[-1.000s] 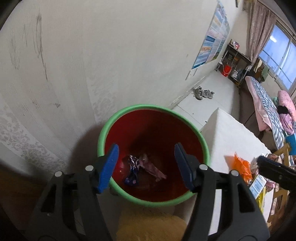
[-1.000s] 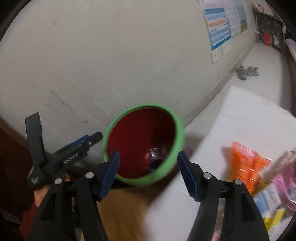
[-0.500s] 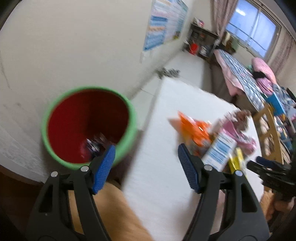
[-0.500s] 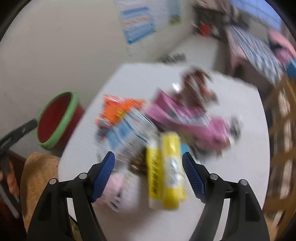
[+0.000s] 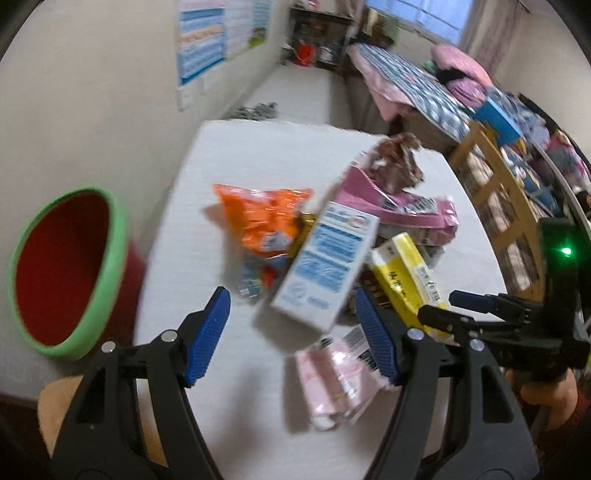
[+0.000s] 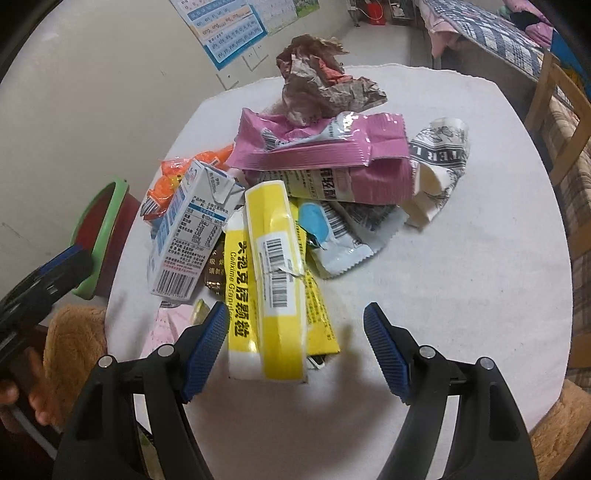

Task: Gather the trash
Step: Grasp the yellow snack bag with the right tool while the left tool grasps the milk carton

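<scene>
A pile of trash lies on a white round table point(image 6: 461, 266): a yellow medicine box point(image 6: 275, 273), a blue-and-white milk carton point(image 6: 192, 229), a pink wrapper point(image 6: 325, 147), an orange bag point(image 5: 262, 218), crumpled brown paper point(image 6: 321, 88) and a pale pink packet point(image 5: 340, 376). A red bin with a green rim point(image 5: 62, 273) stands left of the table. My left gripper point(image 5: 295, 332) is open and empty above the carton point(image 5: 325, 266). My right gripper point(image 6: 295, 347) is open and empty over the yellow box.
A brown furry seat point(image 6: 74, 339) sits at the table's near left edge. A wooden chair point(image 6: 554, 122) and a bed point(image 5: 406, 81) stand to the right. The wall with a poster point(image 6: 229, 26) is behind the table.
Both grippers swung away from the red bin to the right, over the trash pile on the table. Both stay open and empty.
</scene>
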The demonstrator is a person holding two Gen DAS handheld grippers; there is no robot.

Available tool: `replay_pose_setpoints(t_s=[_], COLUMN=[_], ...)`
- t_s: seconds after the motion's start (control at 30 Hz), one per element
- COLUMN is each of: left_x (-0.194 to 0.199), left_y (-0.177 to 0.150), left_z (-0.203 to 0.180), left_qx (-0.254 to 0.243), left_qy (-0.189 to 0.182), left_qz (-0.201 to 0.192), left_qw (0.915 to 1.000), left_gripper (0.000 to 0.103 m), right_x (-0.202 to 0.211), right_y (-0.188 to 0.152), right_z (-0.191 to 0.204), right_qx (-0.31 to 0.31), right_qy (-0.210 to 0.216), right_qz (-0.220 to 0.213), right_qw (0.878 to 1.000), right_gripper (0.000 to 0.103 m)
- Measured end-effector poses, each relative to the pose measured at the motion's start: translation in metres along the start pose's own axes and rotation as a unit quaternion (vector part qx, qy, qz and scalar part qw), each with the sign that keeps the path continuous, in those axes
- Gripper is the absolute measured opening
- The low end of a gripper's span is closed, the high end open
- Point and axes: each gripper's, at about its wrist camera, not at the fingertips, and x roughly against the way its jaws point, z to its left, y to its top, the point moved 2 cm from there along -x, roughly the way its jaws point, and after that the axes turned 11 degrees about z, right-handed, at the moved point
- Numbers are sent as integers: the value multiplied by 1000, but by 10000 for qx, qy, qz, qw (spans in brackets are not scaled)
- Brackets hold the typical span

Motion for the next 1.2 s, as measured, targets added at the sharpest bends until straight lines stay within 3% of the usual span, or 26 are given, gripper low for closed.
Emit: replay_pose_setpoints(t_s=[0.2, 0.37, 0.43, 0.6, 0.63, 0.67, 0.73, 0.83, 0.9, 0.97, 1.0, 1.07, 1.1, 1.2], left_x=[-53, -71, -73, -63, -57, -51, -37, -29, -29, -30, -28, -27, -28, -35], left_y=[20, 29, 31, 27, 23, 21, 16, 10, 6, 6, 8, 11, 14, 25], left_z=[-24, -29, -27, -25, -27, -27, -28, -24, -21, -21, -21, -23, -26, -29], left_qx=[-384, -440, -376, -387, -421, -437, -424, -332, -292, -286, -280, -295, -307, -307], left_qy=[19, 102, 67, -98, -114, -69, -22, -83, -74, -89, -122, -160, -164, -158], left_qz=[656, 821, 865, 858, 804, 713, 630, 678, 730, 729, 674, 618, 611, 624], left_qw=[9971, 9956, 9955, 9955, 9958, 9965, 9971, 9971, 9969, 9969, 9973, 9975, 9975, 9975], left_gripper=[67, 74, 62, 57, 39, 33, 13, 11, 17, 38, 49, 56, 63, 72], right_x=[11, 21, 21, 20, 21, 19, 19, 15, 9, 3, -1, -6, -7, -4], right_y=[-5, -8, -9, -10, -10, -9, -8, -4, -2, -1, -1, -3, -4, -12], right_z=[-9, -12, -14, -15, -14, -12, -8, 0, 4, 6, 6, 2, -1, -8], right_qx=[-51, 45, 37, 10, 19, 28, 63, 134, 200, 230, 206, 89, -23, -100], right_qy=[-30, -159, -160, -172, -184, -189, -182, -159, -180, -120, -15, 378, 505, 538], right_qz=[-87, -78, -61, -21, -19, -22, -36, -13, 41, 87, 139, 267, 299, 336], right_qw=[9999, 9998, 9998, 9998, 9998, 9998, 9998, 9998, 9996, 9996, 9997, 9989, 9983, 9979], right_gripper=[73, 73, 73, 73, 73, 73, 73, 73, 73, 73, 69, 53, 37, 38])
